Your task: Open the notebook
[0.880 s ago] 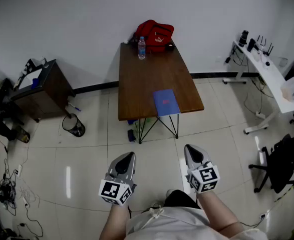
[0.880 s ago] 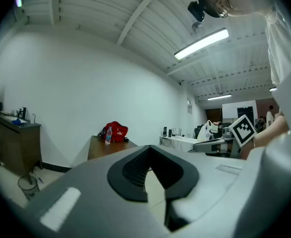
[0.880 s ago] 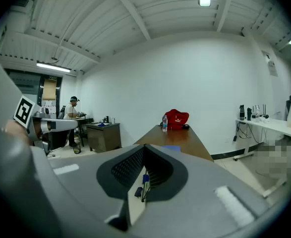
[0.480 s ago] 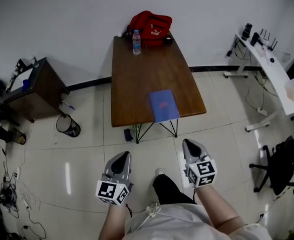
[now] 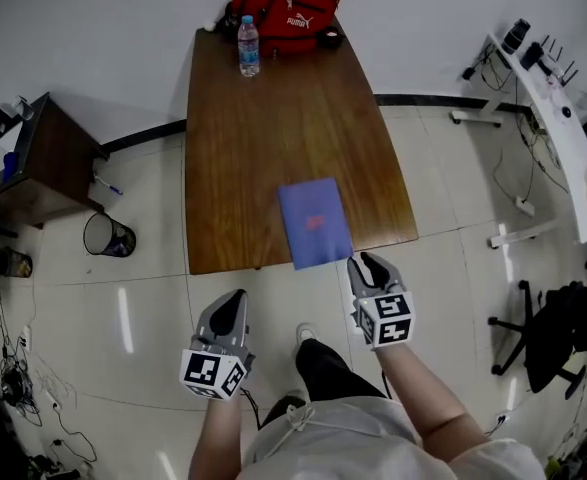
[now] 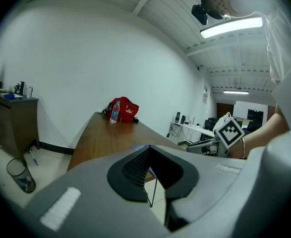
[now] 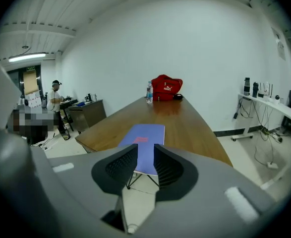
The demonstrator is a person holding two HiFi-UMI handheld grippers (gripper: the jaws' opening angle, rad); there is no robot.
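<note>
A blue notebook (image 5: 314, 223) with a small red mark lies closed on the brown wooden table (image 5: 243, 148), and its near end hangs over the table's front edge. My right gripper (image 5: 366, 263) is just off the notebook's near right corner and touches nothing; its jaws are shut and hold nothing. The right gripper view looks over its fingertips (image 7: 145, 155) along the notebook (image 7: 146, 135). My left gripper (image 5: 230, 303) hangs over the floor short of the table edge, left of the notebook, also shut and holding nothing. Only a blue sliver of the notebook (image 6: 139, 146) shows past its jaws.
A red bag (image 5: 286, 1) and a water bottle (image 5: 248, 46) stand at the table's far end. A dark bin (image 5: 107, 236) and a wooden cabinet (image 5: 33, 158) are on the left. A white desk (image 5: 558, 108) and a black chair (image 5: 558, 333) stand right.
The person has walked up to the table, so it fills more of the view. Both grippers are now near its front edge, the right one beside the notebook's near corner.
</note>
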